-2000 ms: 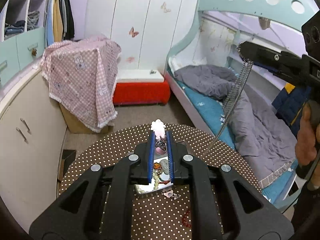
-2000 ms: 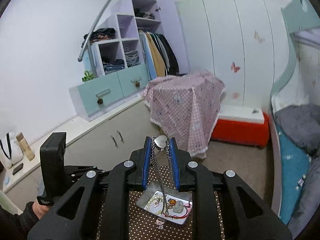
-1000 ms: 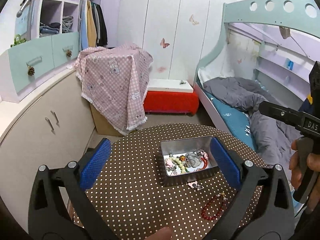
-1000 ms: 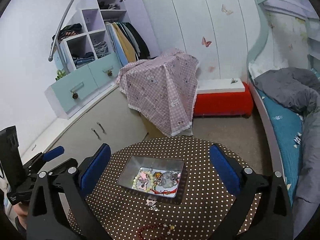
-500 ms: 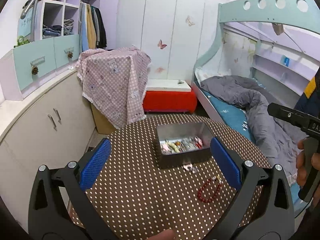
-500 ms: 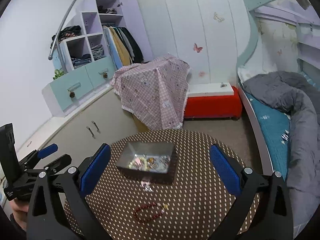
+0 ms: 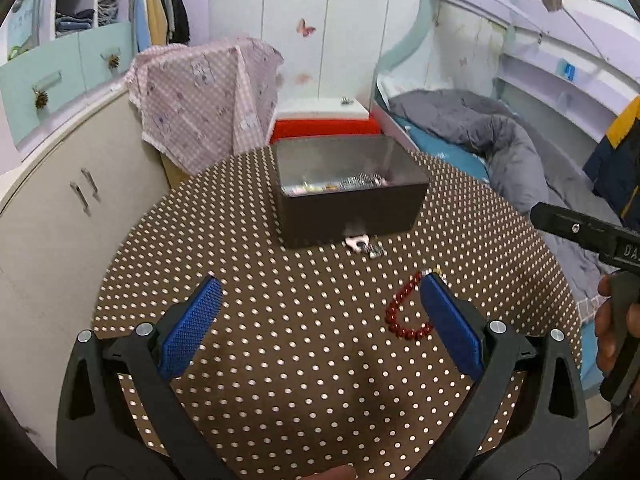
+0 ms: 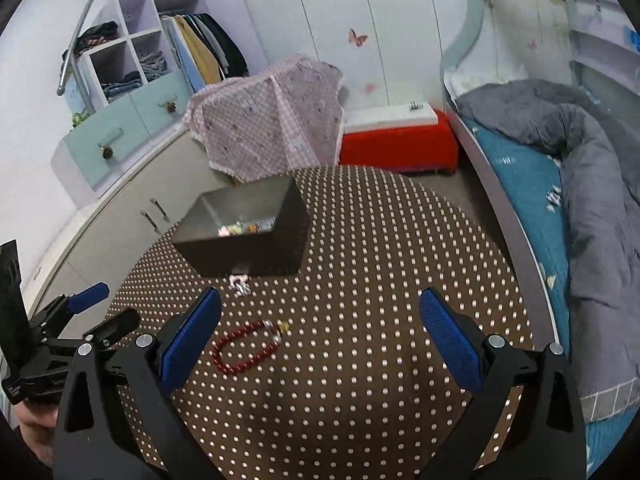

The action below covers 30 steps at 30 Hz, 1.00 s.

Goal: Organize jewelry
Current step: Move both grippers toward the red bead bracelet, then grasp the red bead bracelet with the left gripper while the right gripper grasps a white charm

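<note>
While both grippers' fingers spread empty, red bead bracelet (image 8: 245, 347) beside right gripper (image 8: 320, 332) left finger, seemingly apart.

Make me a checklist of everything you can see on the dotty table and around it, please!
Surface: round brown table with white polka dots.
Job's things: dark box holding mixed jewelry; red bead bracelet lying loose on the table; small pink trinket on the table right by the box's front wall.
Clutter: nothing seen.
Grippers: left gripper open, holding nothing; right gripper open, holding nothing; both above the table.
Cables: nothing seen.
Surroundings: pink checked cloth draped over something, red bench, bed with grey blanket, open wardrobe.
</note>
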{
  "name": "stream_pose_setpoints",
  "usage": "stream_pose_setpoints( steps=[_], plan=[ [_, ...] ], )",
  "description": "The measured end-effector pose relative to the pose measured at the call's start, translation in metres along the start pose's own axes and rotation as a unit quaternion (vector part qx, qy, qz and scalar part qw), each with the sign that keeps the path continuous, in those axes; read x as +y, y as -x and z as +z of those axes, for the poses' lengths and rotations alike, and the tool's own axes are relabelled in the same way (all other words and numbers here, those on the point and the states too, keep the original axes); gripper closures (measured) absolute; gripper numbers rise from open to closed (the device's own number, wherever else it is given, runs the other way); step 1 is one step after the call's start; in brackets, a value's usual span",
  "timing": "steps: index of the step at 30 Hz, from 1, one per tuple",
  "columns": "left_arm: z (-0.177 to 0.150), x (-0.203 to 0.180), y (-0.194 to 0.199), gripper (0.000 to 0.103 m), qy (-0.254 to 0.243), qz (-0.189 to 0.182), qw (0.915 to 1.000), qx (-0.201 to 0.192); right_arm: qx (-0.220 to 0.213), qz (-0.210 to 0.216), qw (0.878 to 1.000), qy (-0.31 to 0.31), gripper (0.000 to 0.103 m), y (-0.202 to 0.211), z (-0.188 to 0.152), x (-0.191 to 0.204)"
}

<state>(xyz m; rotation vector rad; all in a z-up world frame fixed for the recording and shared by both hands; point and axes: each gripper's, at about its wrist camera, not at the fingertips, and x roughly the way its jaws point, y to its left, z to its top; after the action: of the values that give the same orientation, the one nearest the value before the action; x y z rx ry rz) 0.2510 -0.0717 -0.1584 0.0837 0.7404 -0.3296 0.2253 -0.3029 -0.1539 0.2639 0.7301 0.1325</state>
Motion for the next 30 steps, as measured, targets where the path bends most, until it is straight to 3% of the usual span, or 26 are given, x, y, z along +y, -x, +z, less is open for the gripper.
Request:
stream_pose_setpoints(
  steps=[13,16,19,21,23,30],
  plan=[
    [-0.016,-0.033,-0.059,0.007,-0.057,-0.009,0.9957,0.073,0.015,-0.005,1.000,-0.012,0.008,-0.011,-0.007,-0.008],
    [-0.019,-0.038,-0.067,0.031,-0.063,-0.025,0.9937,0.089,0.020,-0.005,1.000,-0.014,0.008,-0.014,-0.008,-0.010],
    [-0.016,-0.044,-0.055,0.074,-0.077,-0.050,0.9924,0.082,0.023,-0.004,1.000,-0.015,0.008,-0.017,-0.008,-0.009],
    [-0.016,-0.044,-0.049,0.094,-0.076,-0.061,0.9917,0.083,0.024,-0.004,1.000,-0.013,0.008,-0.020,-0.007,-0.007],
    [-0.016,-0.038,-0.042,0.095,-0.065,-0.068,0.9920,0.085,0.026,-0.001,1.000,-0.007,0.008,-0.023,-0.006,-0.002],
    [-0.013,0.009,-0.019,0.095,-0.017,-0.033,0.9973,0.063,0.051,0.006,0.998,0.029,0.008,-0.051,-0.007,0.023]
  ],
)
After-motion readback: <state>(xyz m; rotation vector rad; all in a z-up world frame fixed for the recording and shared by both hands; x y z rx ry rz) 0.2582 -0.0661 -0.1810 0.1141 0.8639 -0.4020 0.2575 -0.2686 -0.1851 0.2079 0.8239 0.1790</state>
